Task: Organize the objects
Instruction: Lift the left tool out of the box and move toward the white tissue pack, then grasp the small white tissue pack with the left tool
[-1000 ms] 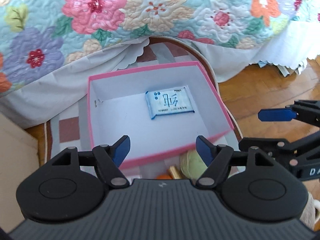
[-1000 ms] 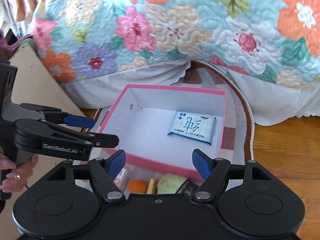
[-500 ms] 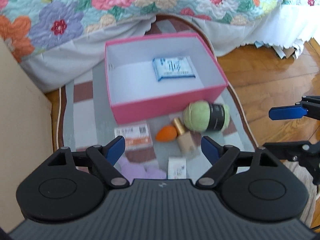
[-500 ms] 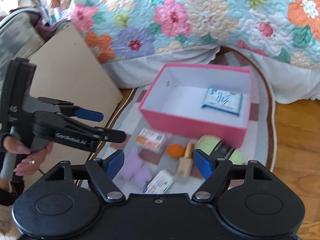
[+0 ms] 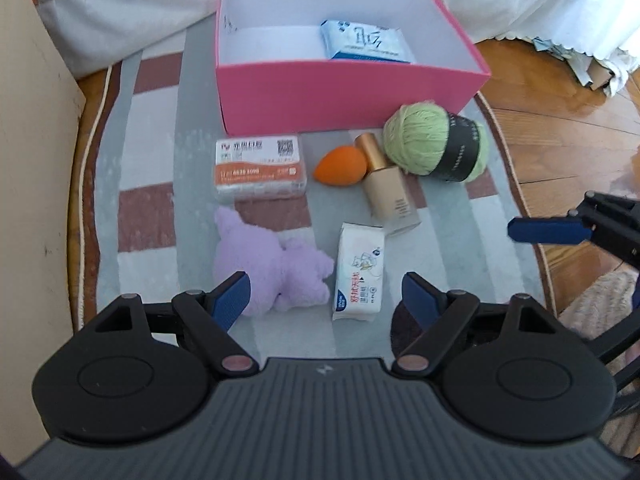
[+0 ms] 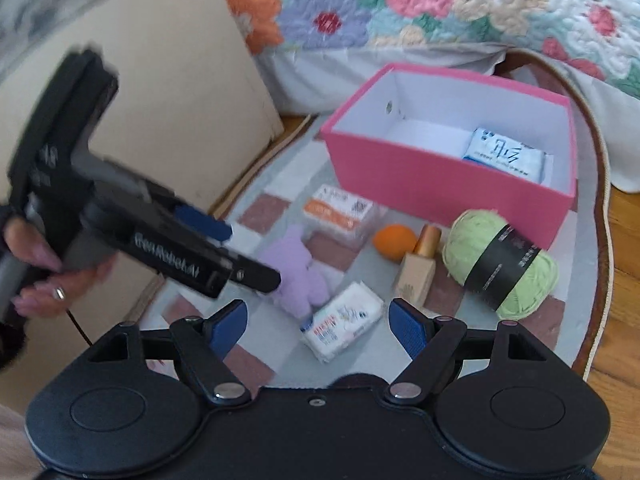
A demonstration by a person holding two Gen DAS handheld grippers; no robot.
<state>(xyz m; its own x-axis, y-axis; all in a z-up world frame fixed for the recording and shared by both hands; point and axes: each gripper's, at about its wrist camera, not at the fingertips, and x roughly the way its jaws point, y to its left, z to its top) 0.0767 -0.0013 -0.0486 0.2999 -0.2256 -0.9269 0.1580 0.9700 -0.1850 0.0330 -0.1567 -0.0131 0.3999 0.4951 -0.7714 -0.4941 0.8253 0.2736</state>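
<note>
Blue tissue pack (image 5: 366,42) lies inside pink box (image 5: 348,96); yarn (image 5: 434,142), sponge (image 5: 340,166) outside.

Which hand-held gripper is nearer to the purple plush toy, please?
Left. The left hand-held gripper hovers open just over the purple plush toy; the right hand-held gripper sits farther right, beyond the tissue pack.

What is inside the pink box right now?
The pink box holds one blue-and-white tissue pack, lying flat toward its far right side. The rest of the visible white floor looks bare, but the near wall hides the strip of floor just behind it.
</note>
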